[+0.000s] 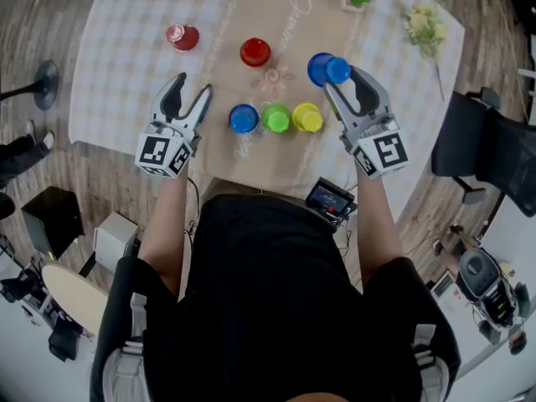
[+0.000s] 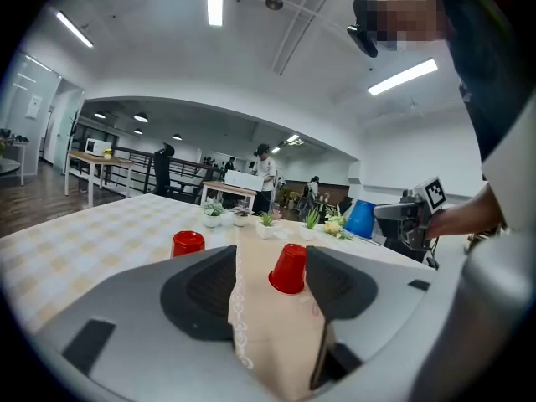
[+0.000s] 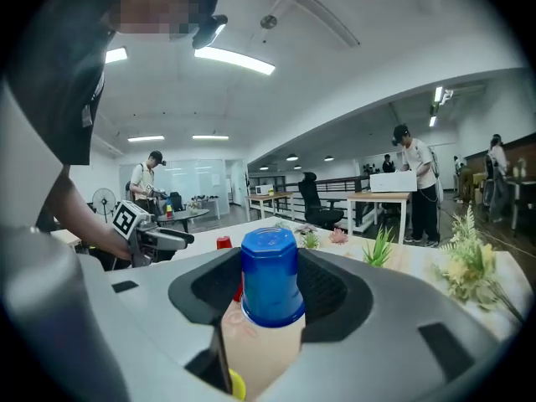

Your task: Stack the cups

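Checked cloth (image 1: pixel 117 65) spreads below in the head view; a row of cups (image 1: pixel 275 118), blue, green and yellow, sits near the person. Left gripper view — left tongs (image 2: pixel 269 260) spread and empty, a red cup (image 2: pixel 289 269) beyond them. Right gripper view — right tongs (image 3: pixel 270 262) pinch an upturned blue cup (image 3: pixel 272 285) above the cloth; likely light, thin plastic, so squeeze its sides gently.

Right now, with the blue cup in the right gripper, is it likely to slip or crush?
Probably light: the blue cup looks like thin plastic, held upside down in the right gripper. Its glossy, tapered wall might slip downward under a loose grip. A hard squeeze could well dent it.
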